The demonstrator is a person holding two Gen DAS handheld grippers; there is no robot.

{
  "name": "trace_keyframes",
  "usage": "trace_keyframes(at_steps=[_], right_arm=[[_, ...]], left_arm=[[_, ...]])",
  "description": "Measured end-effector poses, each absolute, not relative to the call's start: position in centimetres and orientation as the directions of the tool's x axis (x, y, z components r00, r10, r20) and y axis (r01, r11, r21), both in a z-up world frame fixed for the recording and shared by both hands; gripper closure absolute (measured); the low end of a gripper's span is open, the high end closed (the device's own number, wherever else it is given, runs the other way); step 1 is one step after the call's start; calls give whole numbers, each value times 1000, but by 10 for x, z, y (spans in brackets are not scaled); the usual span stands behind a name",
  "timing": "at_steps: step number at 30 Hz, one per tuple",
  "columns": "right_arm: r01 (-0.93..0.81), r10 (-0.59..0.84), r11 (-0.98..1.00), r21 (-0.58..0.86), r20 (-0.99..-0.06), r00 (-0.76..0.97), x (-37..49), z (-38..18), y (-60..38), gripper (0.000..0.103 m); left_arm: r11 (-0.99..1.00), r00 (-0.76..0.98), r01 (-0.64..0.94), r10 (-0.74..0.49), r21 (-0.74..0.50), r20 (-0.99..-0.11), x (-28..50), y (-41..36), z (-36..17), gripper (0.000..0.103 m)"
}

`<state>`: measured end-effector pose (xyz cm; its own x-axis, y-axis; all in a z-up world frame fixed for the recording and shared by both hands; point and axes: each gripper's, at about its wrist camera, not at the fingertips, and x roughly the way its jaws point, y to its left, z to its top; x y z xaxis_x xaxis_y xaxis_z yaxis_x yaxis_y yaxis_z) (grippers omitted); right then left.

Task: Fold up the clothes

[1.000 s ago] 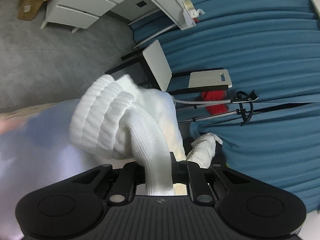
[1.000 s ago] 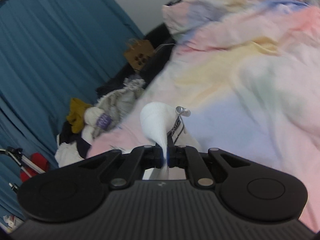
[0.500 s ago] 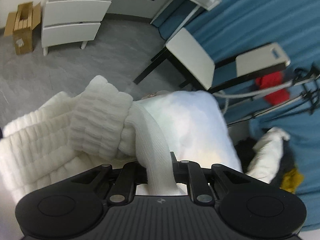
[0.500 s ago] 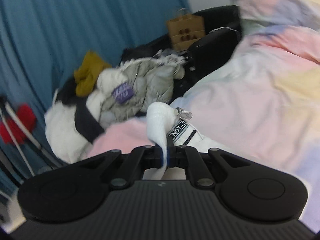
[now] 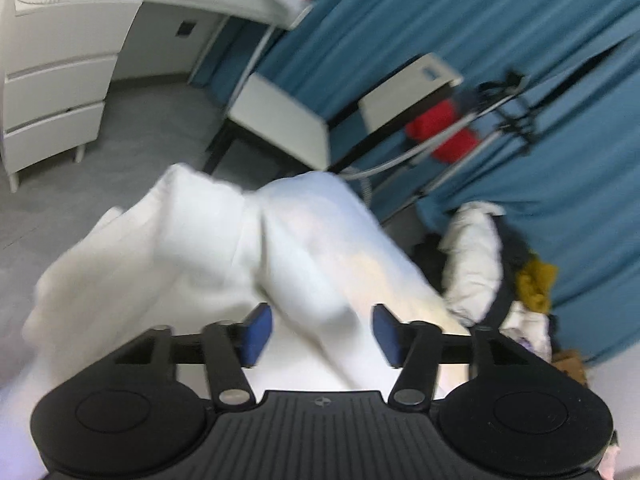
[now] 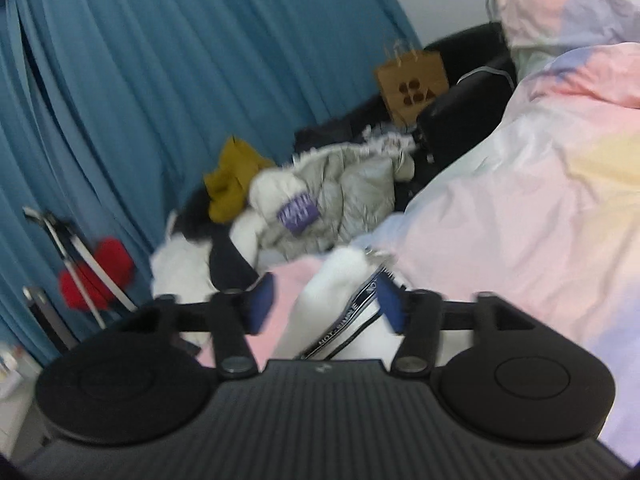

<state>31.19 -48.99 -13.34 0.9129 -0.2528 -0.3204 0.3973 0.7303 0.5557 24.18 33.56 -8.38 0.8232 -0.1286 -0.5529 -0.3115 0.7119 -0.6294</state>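
A white knit garment (image 5: pixel 248 248) lies bunched in front of my left gripper (image 5: pixel 322 334). The left gripper is open, its blue pads spread wide, and a fold of the white cloth runs loosely between them. In the right wrist view the same white garment (image 6: pixel 340 280) shows a black-and-white lettered band (image 6: pixel 352 316). My right gripper (image 6: pixel 326 302) is open too, with that cloth lying between the spread pads on the pastel bedspread (image 6: pixel 520 200).
A heap of clothes (image 6: pixel 320 200) with a mustard item and a grey jacket lies beside the bed. A brown paper bag (image 6: pixel 412 80) stands behind it. Blue curtains (image 5: pixel 520 60), a white chair (image 5: pixel 288 120), a white drawer unit (image 5: pixel 52 80) and a stand with a red item (image 5: pixel 440 136) surround.
Both grippers were shut on the white garment and have opened. The cloth has dropped loose between the pads. Both views have swung slightly.
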Motion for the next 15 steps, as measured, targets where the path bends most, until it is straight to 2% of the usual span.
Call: trace_keyframes(at_steps=[1,3,7,11,15], right_arm=[[396,-257,712,581,-309,916,297,-133,-491,38],[411,-272,649,640,-308,911,266,-141,-495,38],[478,-316,489,730,-362,877,207,-172,-503,38],[451,-198,385,806,-405,893,186,-206,-514,38],[426,-101,311,850,-416,904,195,-229,-525,39]], left_arm=[[711,836,-292,-135,-640,-532,222,329,-82,34],[693,856,-270,-144,-668,-496,184,316,-82,20],[559,862,-301,-188,-773,-471,134,309,-104,19],[406,825,-358,-285,-841,-488,137,321,-134,19],[299,824,-420,-270,-857,-499,154,327,-165,19]])
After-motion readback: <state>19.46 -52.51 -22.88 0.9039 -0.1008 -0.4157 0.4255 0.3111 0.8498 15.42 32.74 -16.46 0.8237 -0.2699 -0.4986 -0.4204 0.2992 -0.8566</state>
